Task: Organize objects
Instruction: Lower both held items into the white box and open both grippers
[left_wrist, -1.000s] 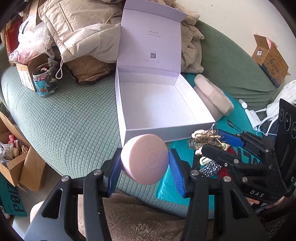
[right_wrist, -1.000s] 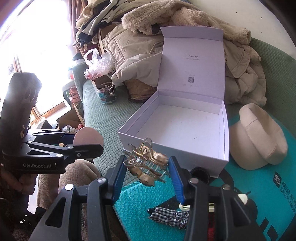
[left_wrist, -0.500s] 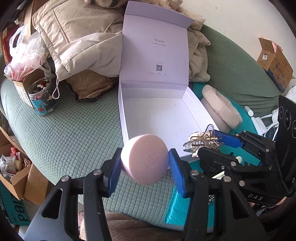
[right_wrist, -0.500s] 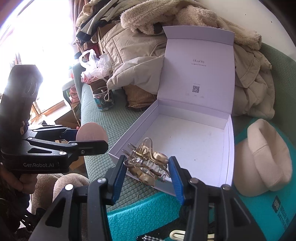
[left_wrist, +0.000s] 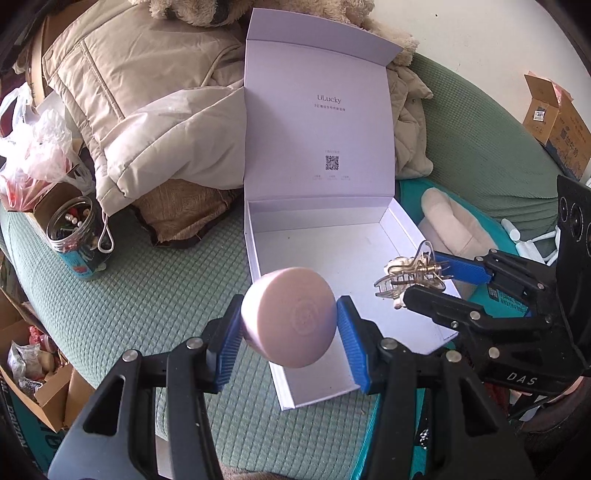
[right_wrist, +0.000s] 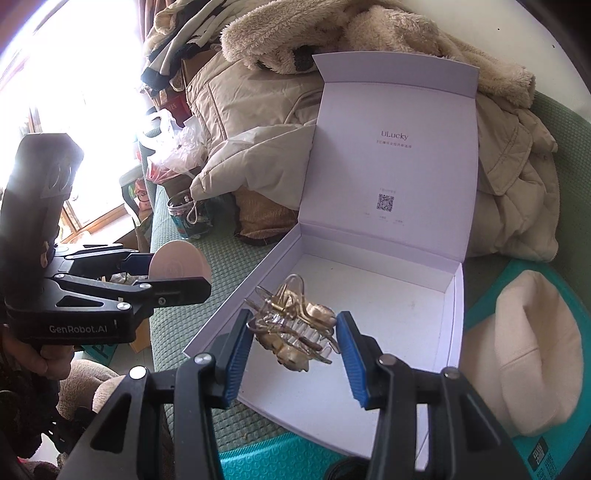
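My left gripper (left_wrist: 290, 332) is shut on a round pink case (left_wrist: 290, 317), held in the air over the front left corner of the open white box (left_wrist: 332, 254). My right gripper (right_wrist: 293, 343) is shut on a gold hair claw clip (right_wrist: 291, 328), hanging above the box (right_wrist: 369, 295) floor near its front. The box lid stands upright at the back. In the left wrist view the right gripper (left_wrist: 413, 273) comes in from the right with the clip (left_wrist: 410, 271) over the box. In the right wrist view the left gripper (right_wrist: 177, 273) shows at left with the pink case (right_wrist: 177, 264).
The box lies on a green sofa (left_wrist: 147, 295). Beige coats (left_wrist: 147, 110) are heaped behind it. A beige hat (right_wrist: 532, 350) rests on a teal mat (right_wrist: 280, 461) to the right. A jar of small items (left_wrist: 75, 236) and cardboard boxes (left_wrist: 554, 114) stand around.
Both grippers have moved forward toward the box with their loads. The clip and the pink case, earlier in front of the box's front wall, are now over its inside.
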